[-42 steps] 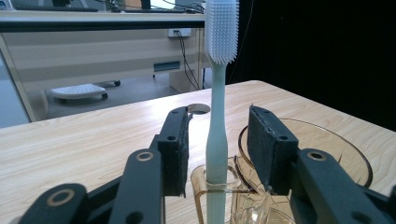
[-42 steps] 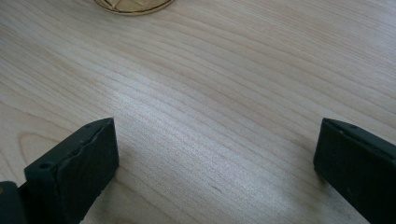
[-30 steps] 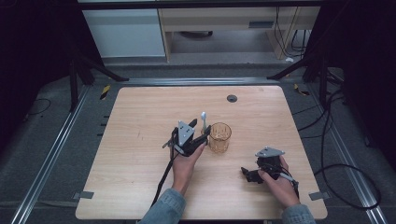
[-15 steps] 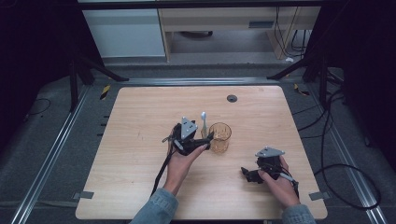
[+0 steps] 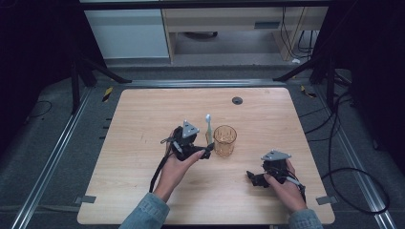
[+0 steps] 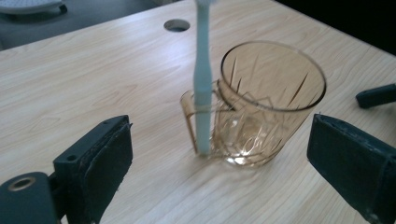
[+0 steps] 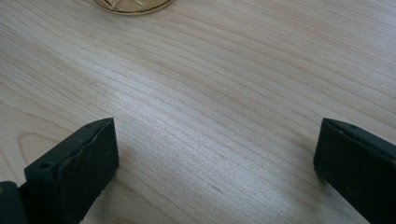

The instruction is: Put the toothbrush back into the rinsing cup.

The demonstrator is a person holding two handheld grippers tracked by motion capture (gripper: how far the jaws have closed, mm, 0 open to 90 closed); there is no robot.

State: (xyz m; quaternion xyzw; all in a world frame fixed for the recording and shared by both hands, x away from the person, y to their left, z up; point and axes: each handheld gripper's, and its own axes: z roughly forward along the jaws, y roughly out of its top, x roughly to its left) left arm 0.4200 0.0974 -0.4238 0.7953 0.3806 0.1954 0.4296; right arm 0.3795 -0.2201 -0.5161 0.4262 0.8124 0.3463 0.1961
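One pale blue toothbrush [image 6: 202, 88] stands upright through the handle of one amber glass cup [image 6: 261, 105], its foot on the desk [image 6: 84, 88]. Both sit just ahead of the left gripper [image 6: 219, 163], in line with the gap between its jaws but beyond their tips, touching neither pad. Those jaws have just been opening and now stand wide, holding nothing. The right gripper [image 7: 215, 158] rests well apart from the cup, its jaws spread wide over bare desk and empty; the cup's base shows beyond them. There are two grippers.
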